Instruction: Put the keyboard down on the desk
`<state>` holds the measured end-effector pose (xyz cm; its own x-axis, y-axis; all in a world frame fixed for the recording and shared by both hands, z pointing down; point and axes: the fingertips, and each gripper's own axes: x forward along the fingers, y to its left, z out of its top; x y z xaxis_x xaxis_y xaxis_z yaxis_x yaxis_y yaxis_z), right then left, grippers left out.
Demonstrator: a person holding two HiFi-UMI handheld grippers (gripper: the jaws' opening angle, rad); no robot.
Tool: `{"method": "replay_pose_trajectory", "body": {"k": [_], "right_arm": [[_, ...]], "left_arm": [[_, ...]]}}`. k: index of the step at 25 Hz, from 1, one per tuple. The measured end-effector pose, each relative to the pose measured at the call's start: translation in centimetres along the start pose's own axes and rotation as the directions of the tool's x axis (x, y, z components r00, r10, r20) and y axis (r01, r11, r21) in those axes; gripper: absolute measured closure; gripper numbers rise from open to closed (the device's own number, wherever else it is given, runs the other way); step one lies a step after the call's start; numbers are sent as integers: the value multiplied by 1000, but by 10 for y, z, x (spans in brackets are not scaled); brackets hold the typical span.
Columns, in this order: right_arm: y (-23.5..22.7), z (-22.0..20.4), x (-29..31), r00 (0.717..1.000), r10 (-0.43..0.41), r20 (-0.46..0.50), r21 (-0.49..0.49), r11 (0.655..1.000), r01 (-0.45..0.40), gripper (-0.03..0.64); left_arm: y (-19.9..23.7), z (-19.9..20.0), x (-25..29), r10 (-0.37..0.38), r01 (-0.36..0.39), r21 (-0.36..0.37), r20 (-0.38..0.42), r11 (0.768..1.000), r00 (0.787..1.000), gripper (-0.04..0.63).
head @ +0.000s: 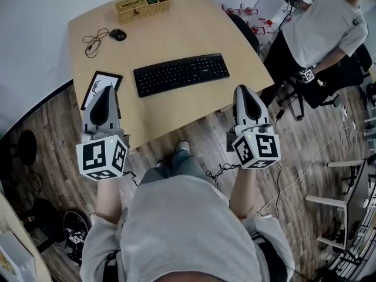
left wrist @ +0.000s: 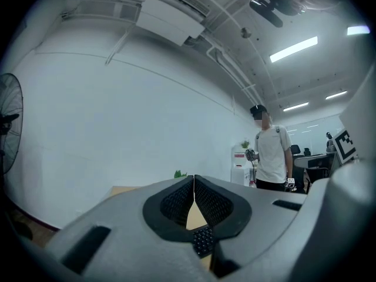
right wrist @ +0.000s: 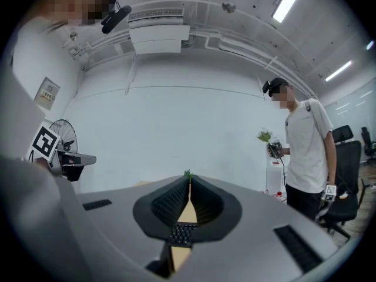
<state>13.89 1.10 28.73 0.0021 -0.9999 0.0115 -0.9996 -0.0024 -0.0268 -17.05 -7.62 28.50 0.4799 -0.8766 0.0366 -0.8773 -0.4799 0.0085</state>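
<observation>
Grey left gripper (head: 107,91), right gripper (head: 245,90): jaws pressed together, empty, lower frame | flat black keyboard (head: 181,74): lying on light wooden desk (head: 176,31), centre frame | risk: a careless forward swing could shove it askew.

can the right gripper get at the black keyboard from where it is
Probably yes: the flat black keyboard lies on the light wooden desk, nothing between it and the right gripper. Its jaws are shut and empty, so they must open first.
</observation>
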Motion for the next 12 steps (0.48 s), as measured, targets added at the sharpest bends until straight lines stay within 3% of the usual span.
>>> {"method": "replay_pose_trajectory", "body": {"k": [12], "right_arm": [[14, 8, -13, 1000, -7, 22, -7, 1000, 7, 602]], "left_arm": [[4, 13, -15, -10, 10, -1, 48, 1000, 999, 584]]}}
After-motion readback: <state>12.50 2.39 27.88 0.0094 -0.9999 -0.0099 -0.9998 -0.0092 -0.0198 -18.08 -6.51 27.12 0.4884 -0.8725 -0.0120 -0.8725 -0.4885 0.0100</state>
